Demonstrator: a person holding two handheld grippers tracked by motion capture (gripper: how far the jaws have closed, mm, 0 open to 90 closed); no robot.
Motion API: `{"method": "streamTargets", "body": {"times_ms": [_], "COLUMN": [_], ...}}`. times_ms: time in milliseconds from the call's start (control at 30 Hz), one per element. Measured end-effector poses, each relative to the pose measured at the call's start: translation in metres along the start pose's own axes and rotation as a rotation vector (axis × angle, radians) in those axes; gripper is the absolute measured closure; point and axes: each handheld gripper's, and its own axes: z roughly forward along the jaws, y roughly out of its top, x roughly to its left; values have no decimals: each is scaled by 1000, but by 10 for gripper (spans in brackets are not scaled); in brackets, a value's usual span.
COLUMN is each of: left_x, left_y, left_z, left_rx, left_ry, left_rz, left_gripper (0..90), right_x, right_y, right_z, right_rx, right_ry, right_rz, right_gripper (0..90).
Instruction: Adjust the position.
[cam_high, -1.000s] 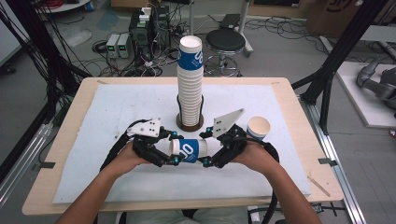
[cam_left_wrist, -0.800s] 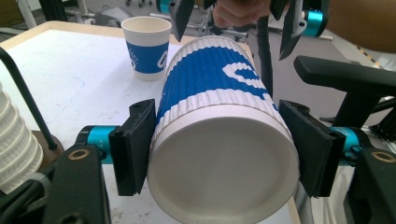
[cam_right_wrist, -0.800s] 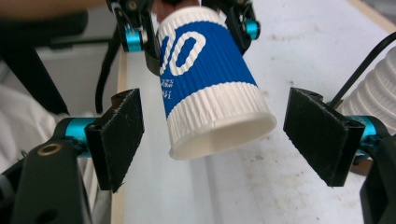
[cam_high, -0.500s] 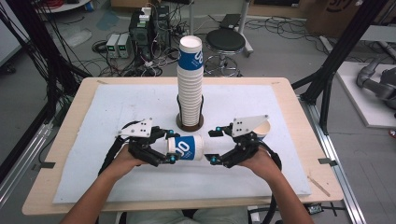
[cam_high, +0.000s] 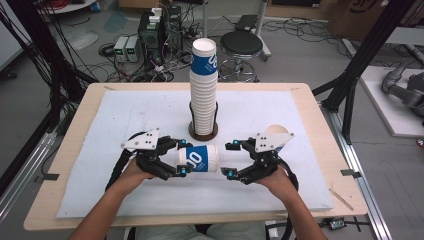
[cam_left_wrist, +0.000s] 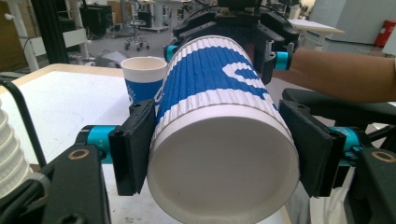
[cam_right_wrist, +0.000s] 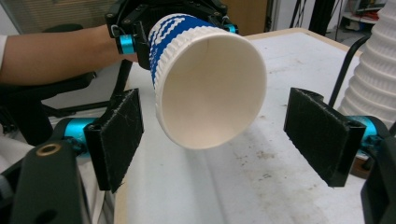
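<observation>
- Now the left gripper (cam_high: 176, 159) has its jaws clamped on the base end of a blue-and-white paper cup (cam_high: 199, 158), one pad pressed on each side of the ribbed wall
- held on its side above the white mat (cam_high: 100, 130), the cup has its open mouth turned toward the right gripper (cam_high: 229, 159), just in front of the tall cup stack (cam_high: 203, 90)
- the right gripper's jaws stand wide apart and grip nothing; the cup's mouth faces them just short of the pads, not touching
- both hands come in low from the near edge, grippers level and pointing at each other across the cup
- a second cup (cam_left_wrist: 142, 81) stands upright on the mat beyond the right gripper
</observation>
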Motion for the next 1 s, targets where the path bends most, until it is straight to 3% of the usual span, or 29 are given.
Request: {"method": "streamTargets", "body": {"times_ms": [633, 1000], "left_x": [-6, -7], "left_y": [-1, -1], "left_z": [7, 11], "left_rx": [-46, -63], "left_ry": [-55, -80], "left_rz": [23, 26], "left_gripper": [304, 304], "right_x": [2, 3], "right_y": [-12, -13], "right_z": [9, 18], "right_rx": [-50, -44], "right_ry": [74, 127], "right_rz": [34, 54], "right_gripper": [193, 188]}}
